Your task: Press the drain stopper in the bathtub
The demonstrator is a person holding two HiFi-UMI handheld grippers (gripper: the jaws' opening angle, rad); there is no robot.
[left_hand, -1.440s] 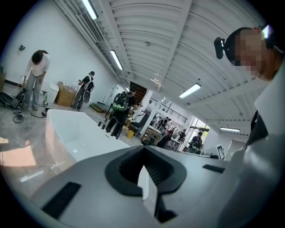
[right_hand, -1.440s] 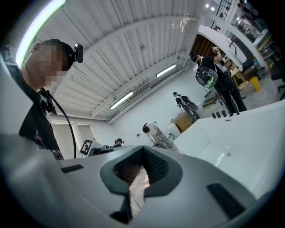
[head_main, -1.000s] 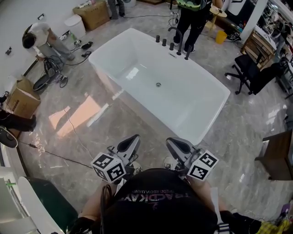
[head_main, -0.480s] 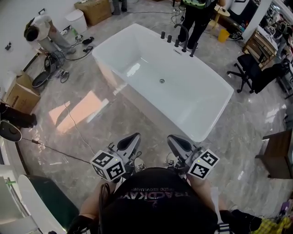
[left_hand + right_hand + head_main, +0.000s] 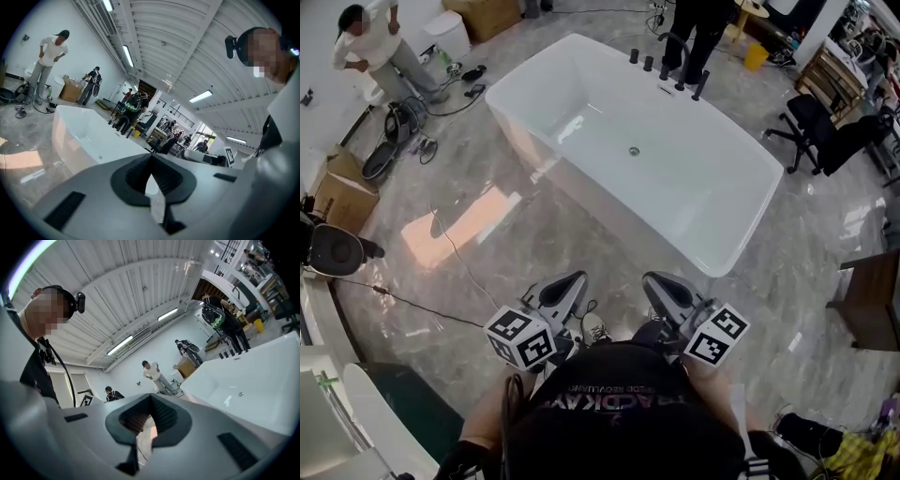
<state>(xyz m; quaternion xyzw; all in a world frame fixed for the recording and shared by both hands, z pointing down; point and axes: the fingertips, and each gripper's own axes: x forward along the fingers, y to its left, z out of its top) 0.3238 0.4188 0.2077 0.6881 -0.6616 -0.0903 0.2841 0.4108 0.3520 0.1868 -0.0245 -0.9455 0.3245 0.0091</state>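
The white bathtub [image 5: 722, 202] stands on the marble floor ahead of me, empty, with the small round drain stopper [image 5: 633, 150] in the middle of its bottom. My left gripper [image 5: 570, 283] and right gripper [image 5: 658, 285] are held side by side close to my body, well short of the tub's near rim. Both are shut with nothing between their jaws. The left gripper view shows the tub [image 5: 89, 136] and its drain stopper [image 5: 100, 157] low at the left. In the right gripper view the tub [image 5: 253, 376] and drain stopper [image 5: 241, 394] lie at the right.
Dark faucet fittings [image 5: 675, 70] line the tub's far rim, and a person [image 5: 694, 28] stands just behind them. Another person [image 5: 370, 47] stands at the far left. A cable [image 5: 459, 267] crosses the floor. An office chair [image 5: 825, 122], a cardboard box [image 5: 342, 192] and a brown cabinet [image 5: 872, 300] ring the area.
The tub has drawn a little nearer and shifted up in the head view. The person at the far left has straightened up. Both grippers stay shut at my chest.
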